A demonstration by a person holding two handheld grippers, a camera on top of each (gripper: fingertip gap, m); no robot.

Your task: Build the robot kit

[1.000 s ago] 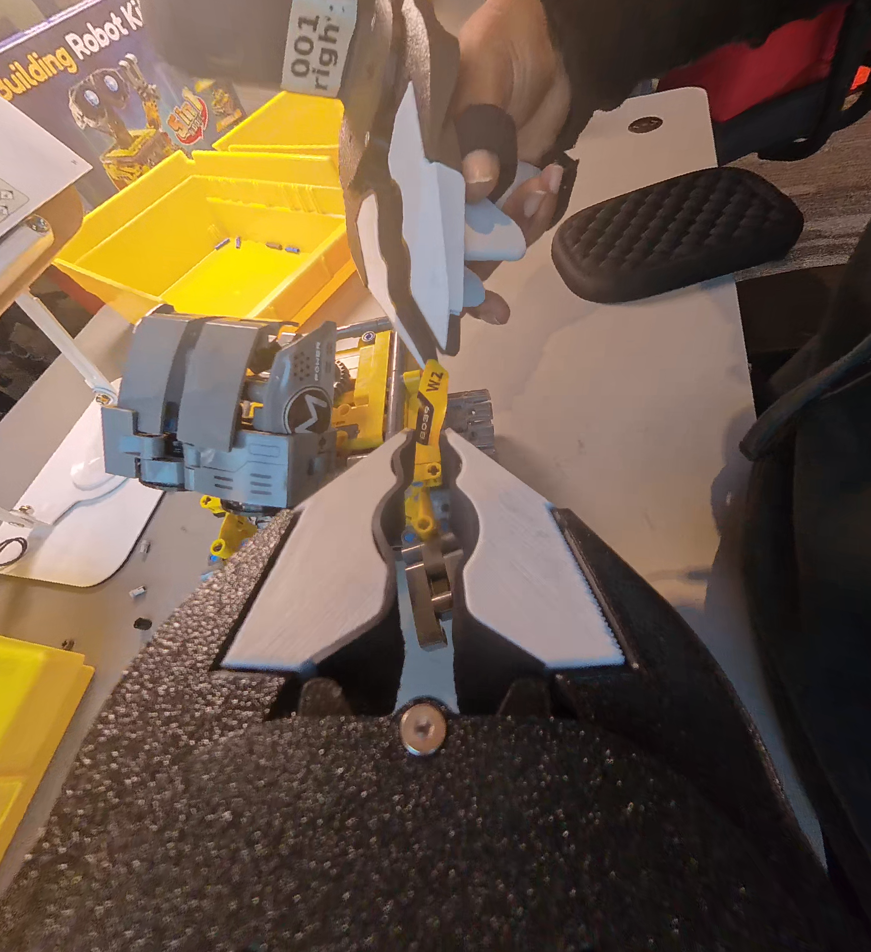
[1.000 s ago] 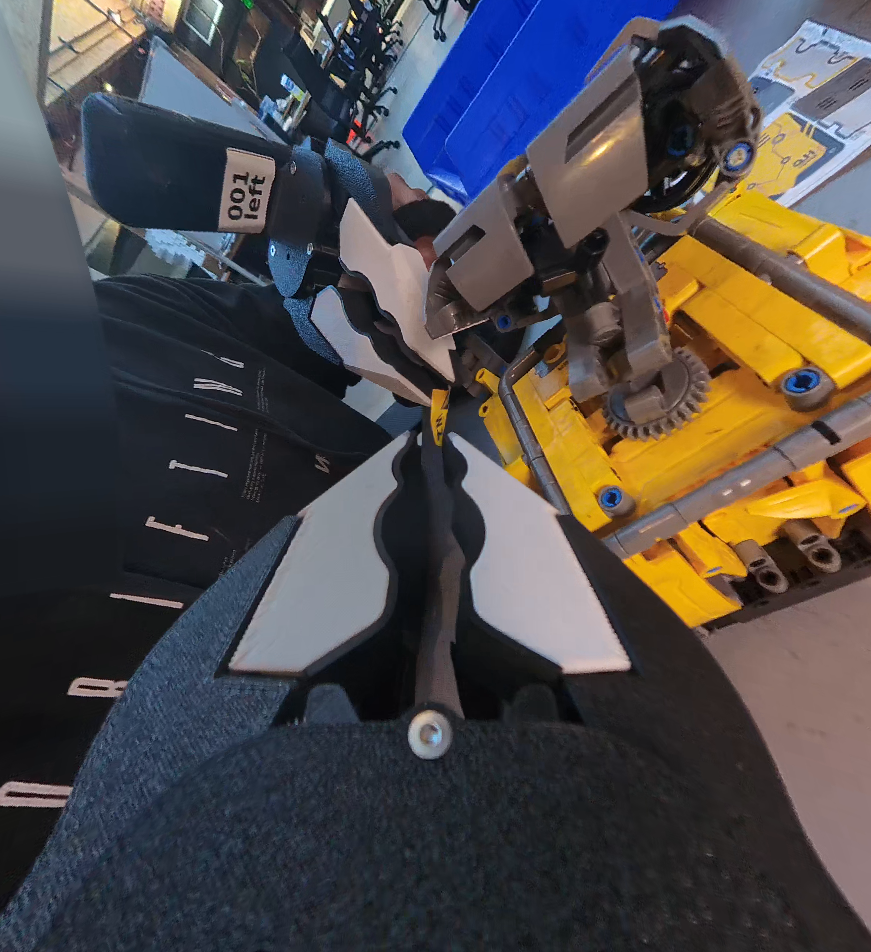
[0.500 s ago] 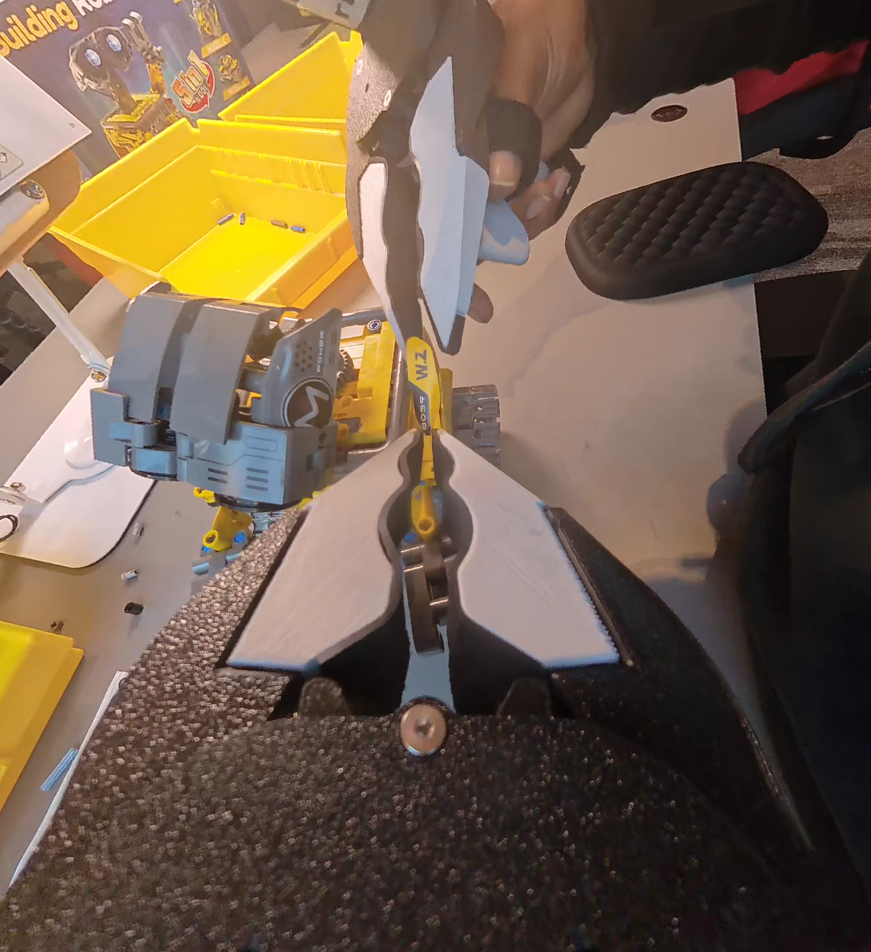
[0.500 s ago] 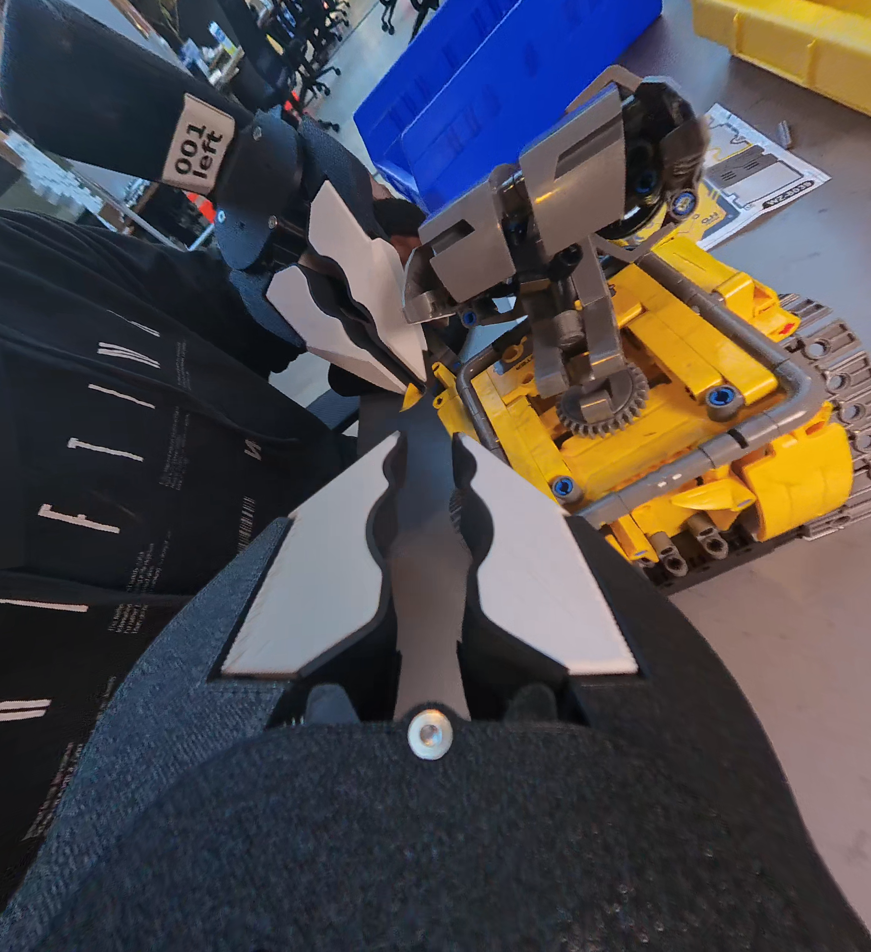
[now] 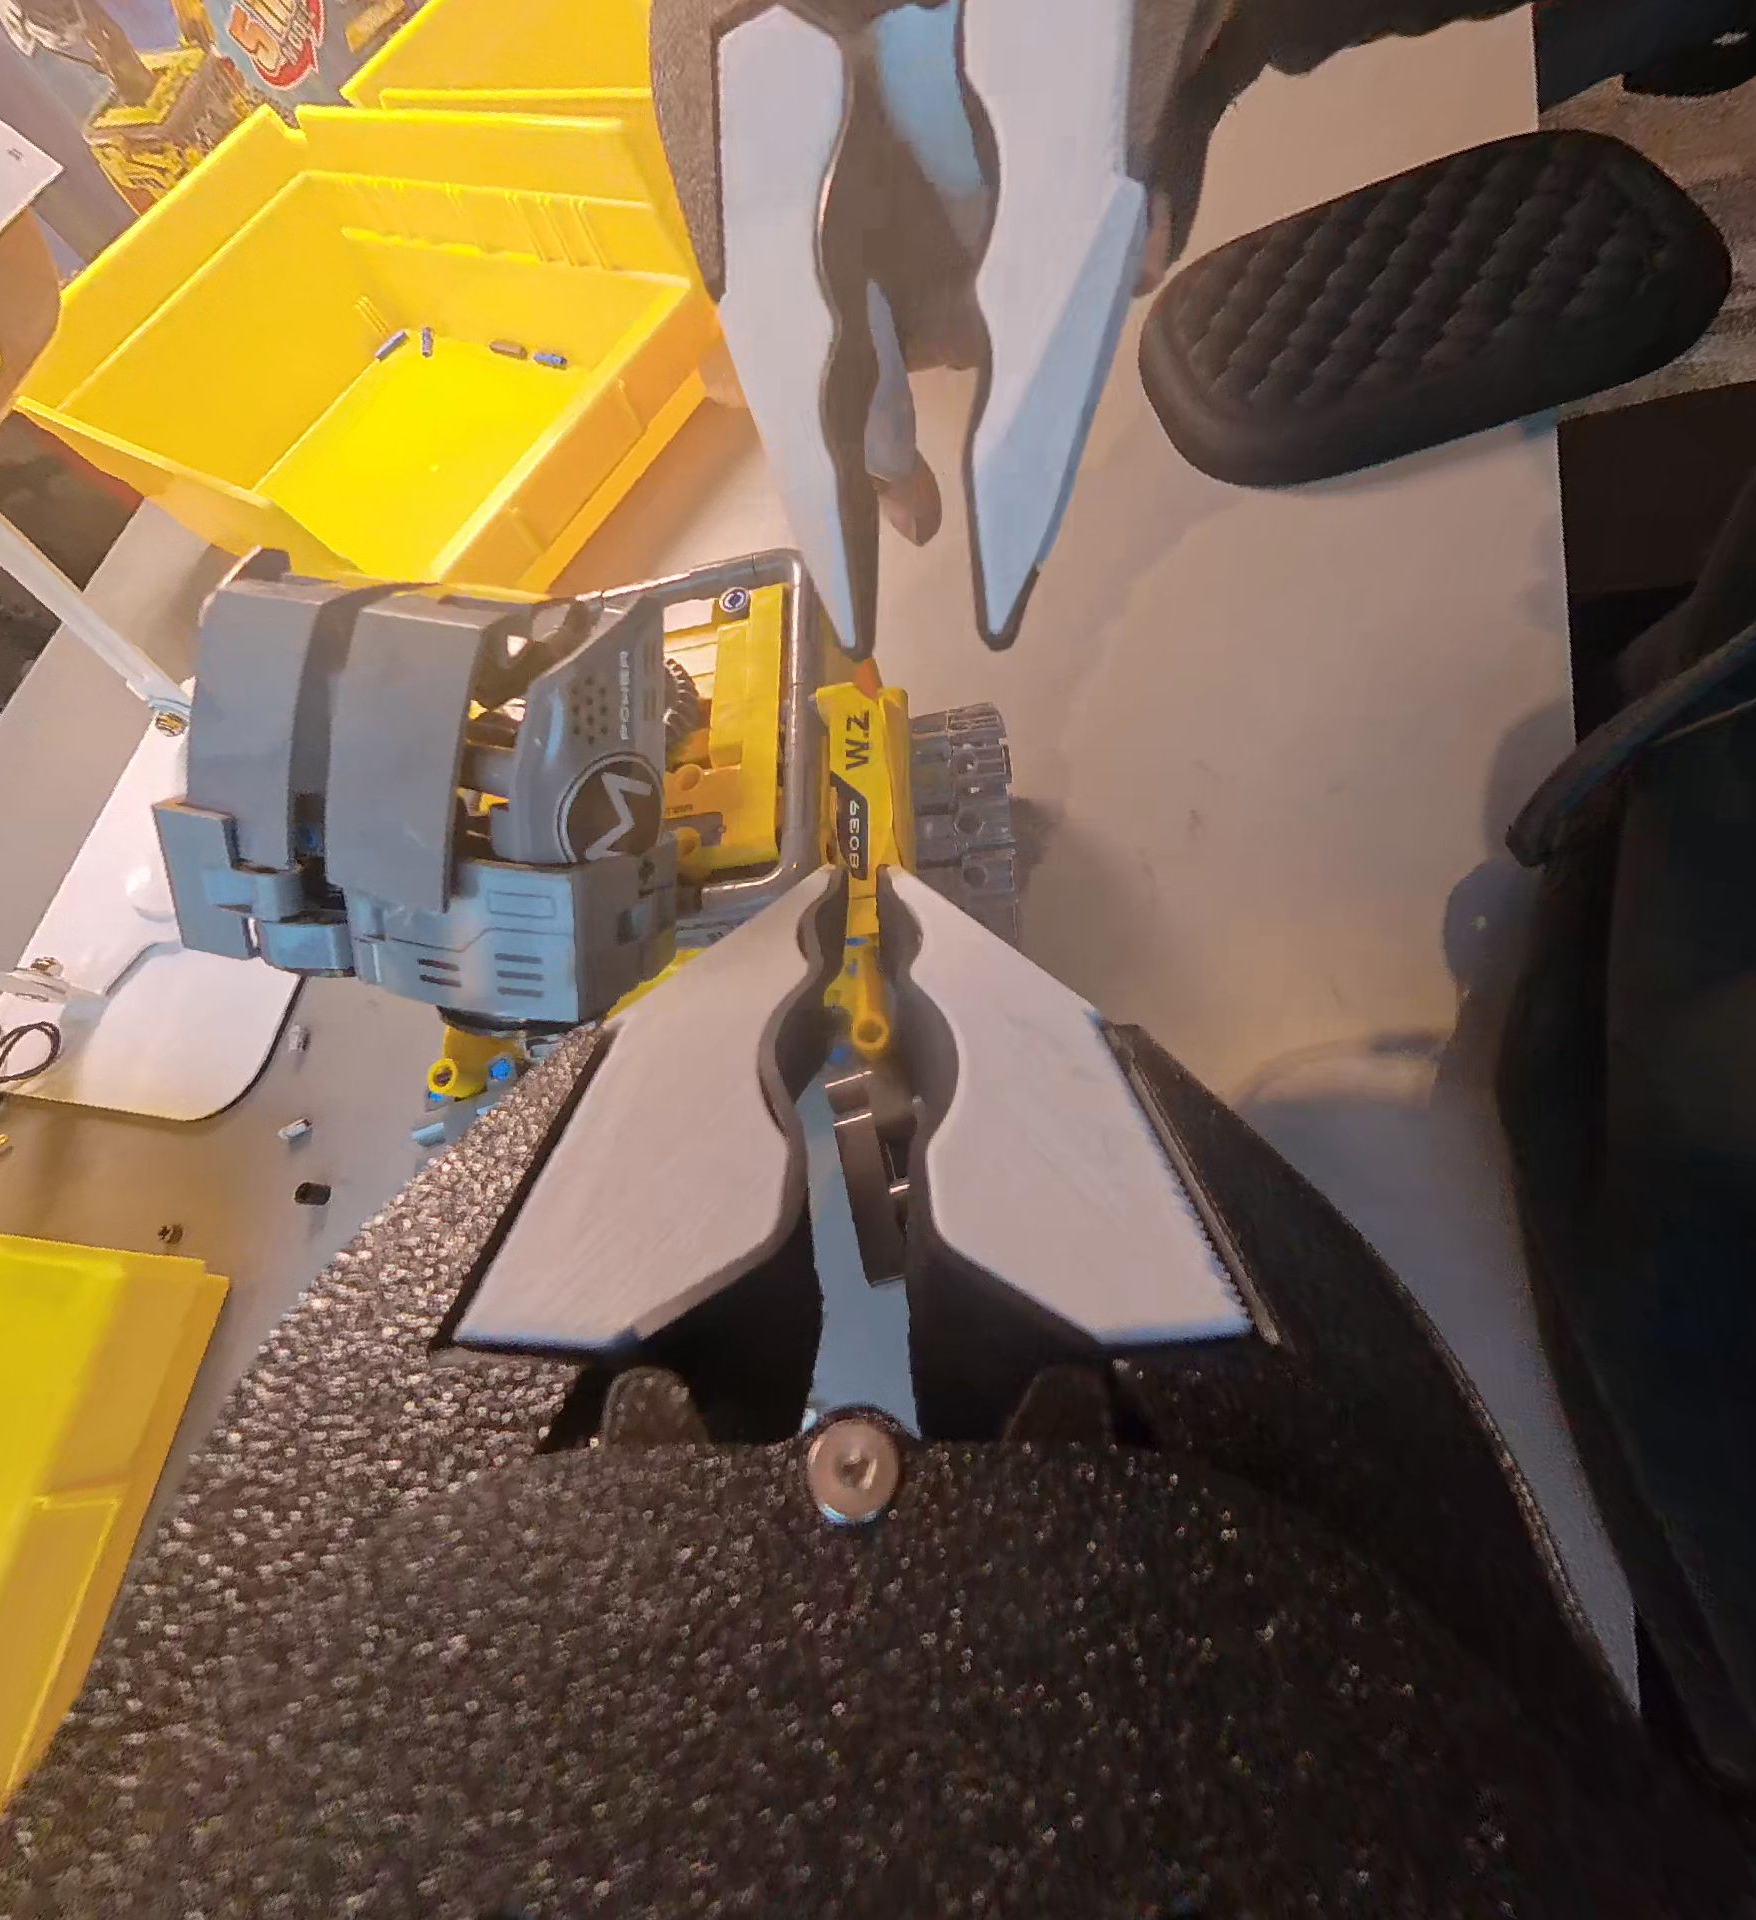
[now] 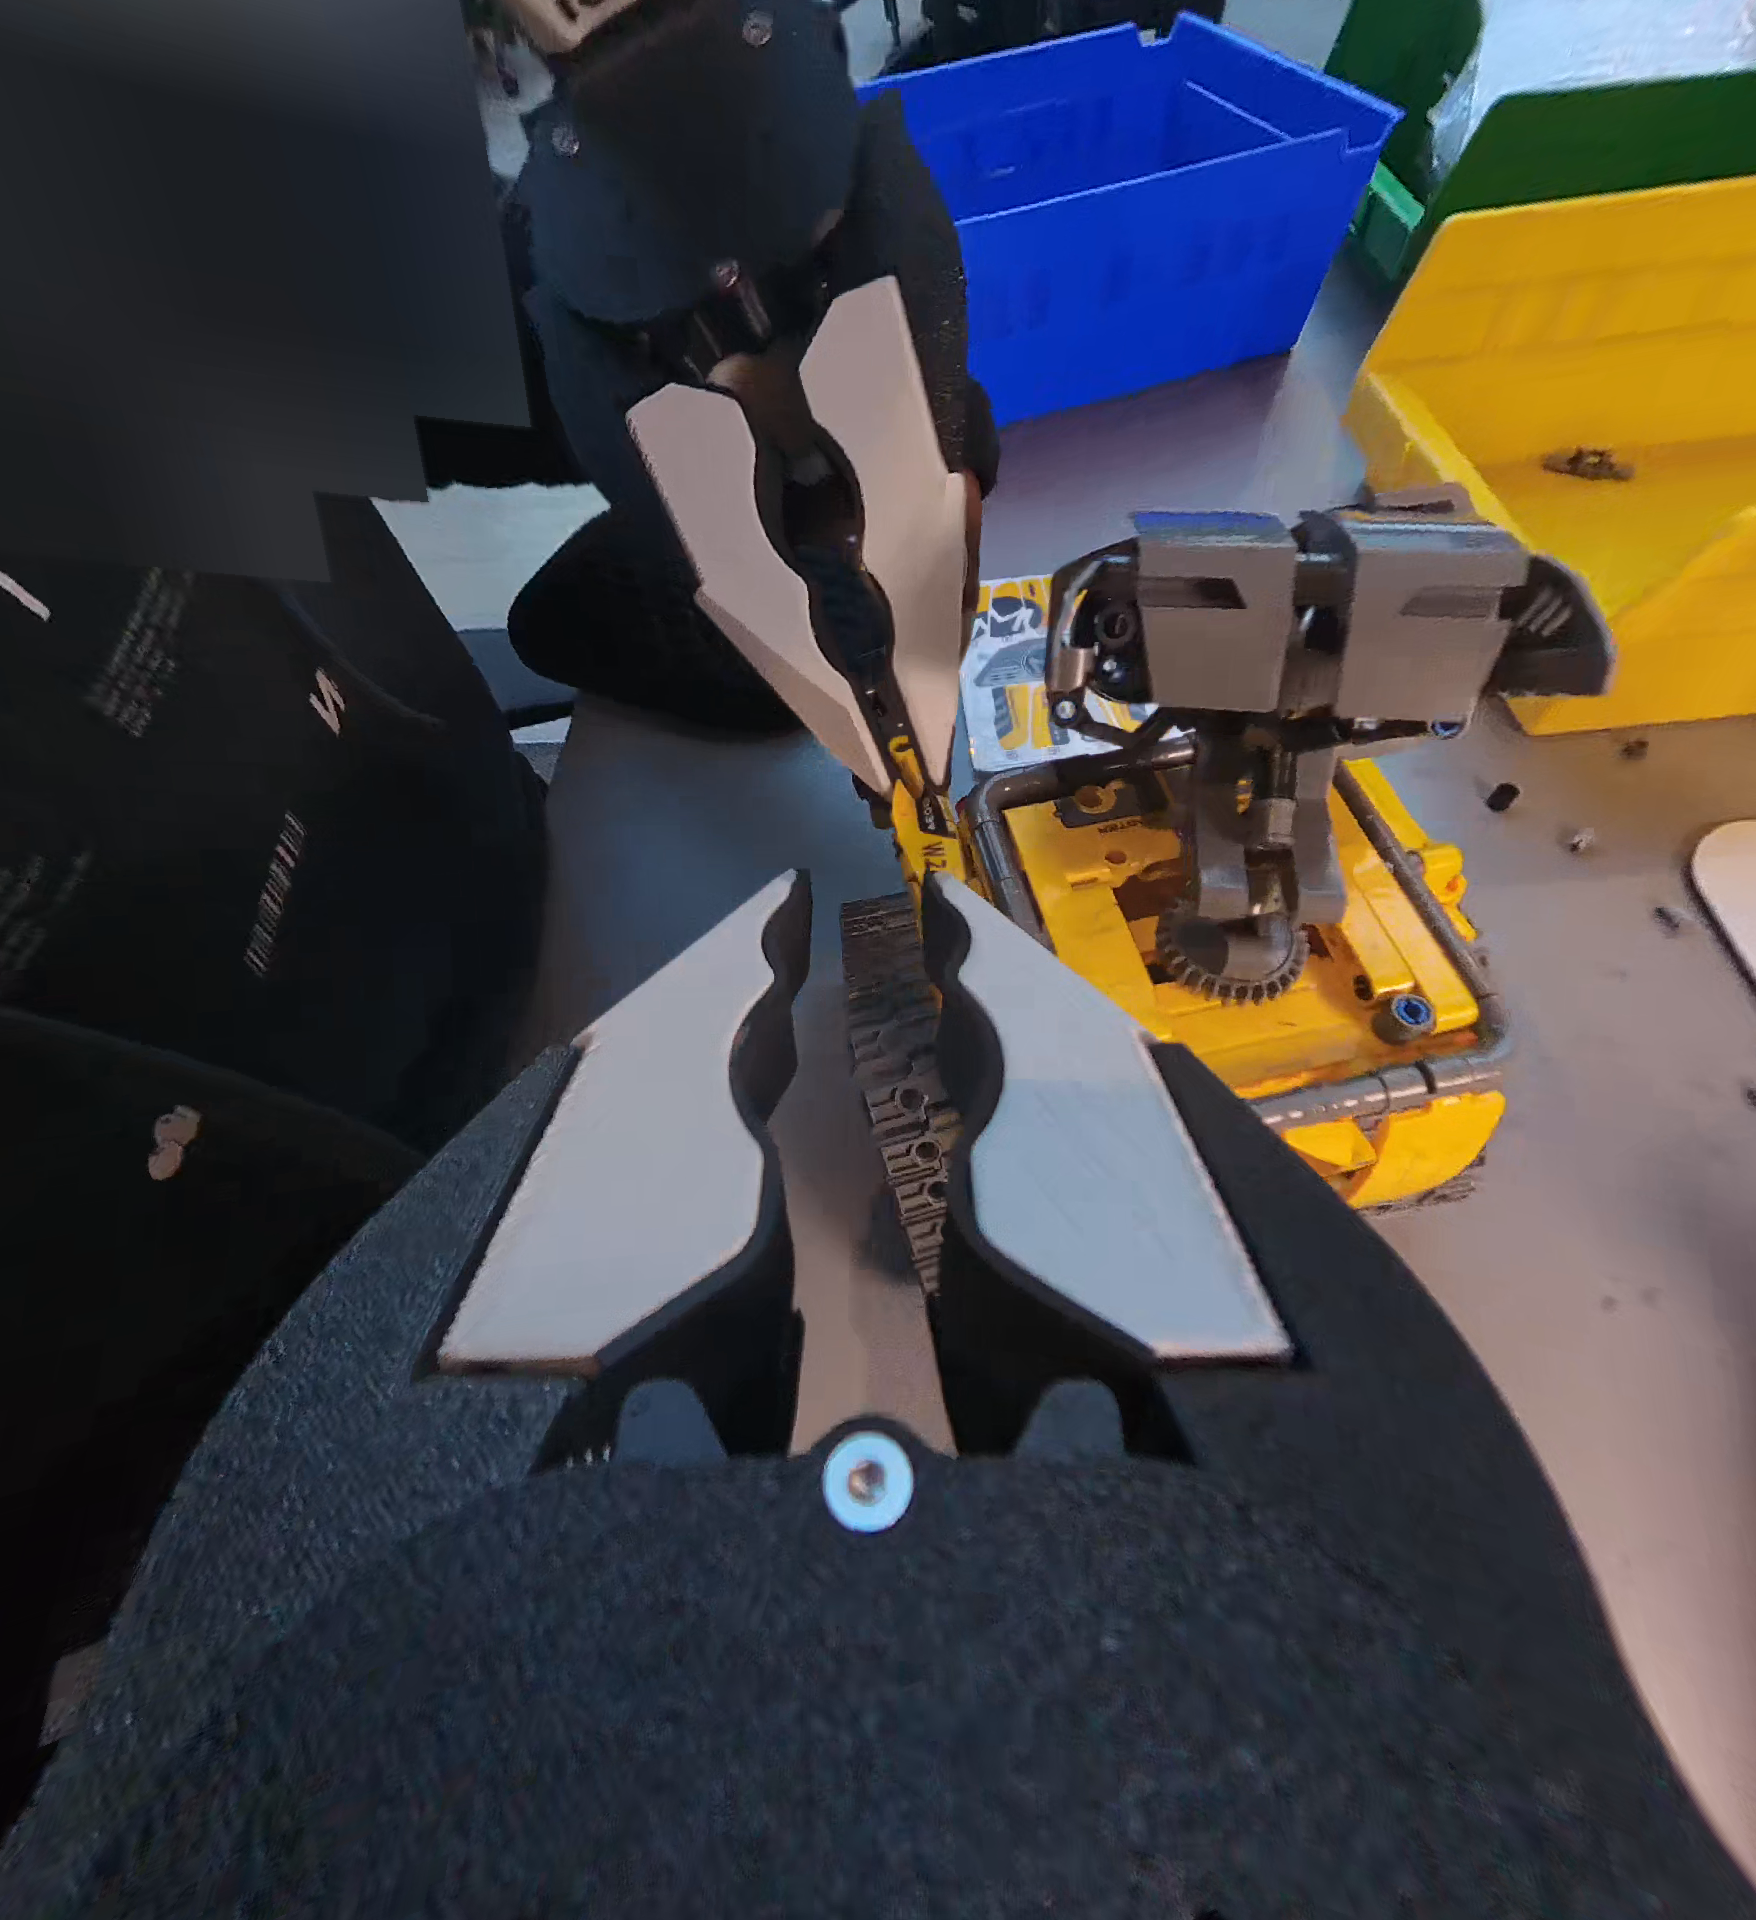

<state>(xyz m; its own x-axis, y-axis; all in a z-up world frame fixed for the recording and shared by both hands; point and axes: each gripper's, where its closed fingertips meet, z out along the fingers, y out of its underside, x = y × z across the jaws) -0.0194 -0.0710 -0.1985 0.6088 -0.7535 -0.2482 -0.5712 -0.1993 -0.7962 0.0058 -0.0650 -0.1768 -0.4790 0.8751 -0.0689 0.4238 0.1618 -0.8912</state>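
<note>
A toy robot of building bricks stands on the grey table (image 5: 1269, 831), with a yellow body (image 6: 1269, 1018), a grey head (image 5: 417, 810) and dark tracks (image 6: 895, 1060). My left gripper (image 5: 858, 878) is shut on the robot's yellow side arm (image 5: 858, 779), which stands up beside the body. It also shows in the right wrist view (image 6: 905, 784), pinching the arm's (image 6: 928, 836) end. My right gripper (image 6: 866, 883) is open and empty, just above the track and next to the yellow arm. In the left wrist view the right gripper (image 5: 921, 629) hangs open just beyond the arm's far tip.
Yellow bins (image 5: 386, 416) stand behind the robot, with several small pins inside. A blue bin (image 6: 1144, 208) and another yellow bin (image 6: 1632, 416) stand at the back. A black padded rest (image 5: 1425, 312) lies on the table edge. Loose small parts (image 5: 297, 1132) and a white plate (image 5: 157, 1039) lie left. My right fingertips sit around 4 centimeters from my left ones. The grey head (image 5: 417, 810) lies around 7 centimeters away from my left fingertips.
My right gripper was shut on the yellow arm's tip; it has opened, let go and drawn back a little. My left gripper keeps its hold on the arm.
</note>
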